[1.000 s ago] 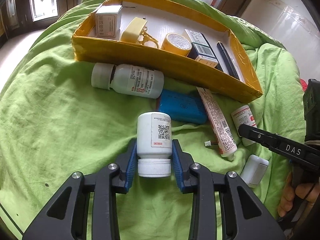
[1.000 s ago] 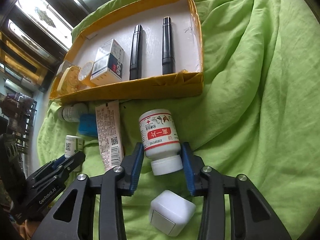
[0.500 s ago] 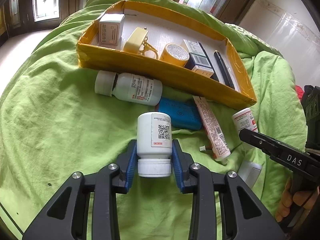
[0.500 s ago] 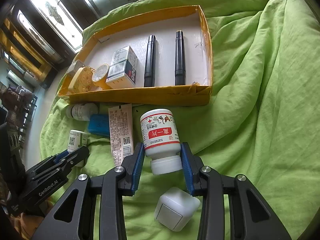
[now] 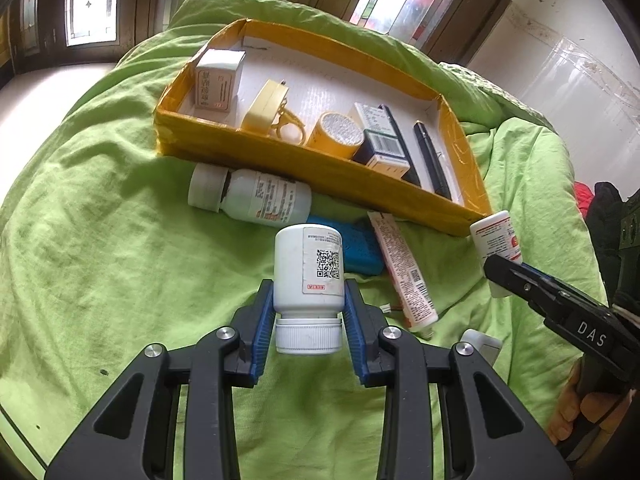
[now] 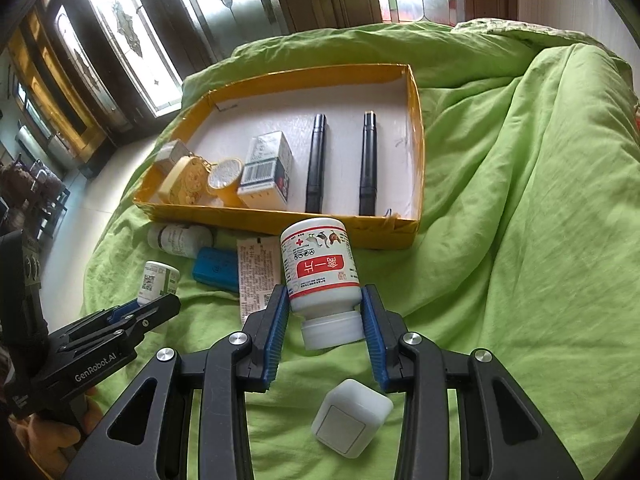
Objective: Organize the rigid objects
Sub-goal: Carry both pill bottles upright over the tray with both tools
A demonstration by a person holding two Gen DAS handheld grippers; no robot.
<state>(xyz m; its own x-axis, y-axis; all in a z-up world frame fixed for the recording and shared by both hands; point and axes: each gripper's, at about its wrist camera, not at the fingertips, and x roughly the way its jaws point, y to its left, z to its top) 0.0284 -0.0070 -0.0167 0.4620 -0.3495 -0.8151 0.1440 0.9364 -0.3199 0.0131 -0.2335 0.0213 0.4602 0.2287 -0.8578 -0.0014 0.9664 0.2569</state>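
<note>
Two bottles held above a green bedspread [image 5: 100, 240], each pinched in its own tongs.
The left gripper [image 5: 308, 304] clamps a QR-labelled bottle [image 5: 308, 268]; the right gripper [image 6: 325, 320] clamps a red-labelled bottle [image 6: 320, 268], both just short of the yellow tray [image 6: 416, 128].

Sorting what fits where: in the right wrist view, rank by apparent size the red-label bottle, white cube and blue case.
1. red-label bottle, though nearness to the camera inflates it
2. white cube, also near
3. blue case, farther off and partly hidden, so unsure
</note>
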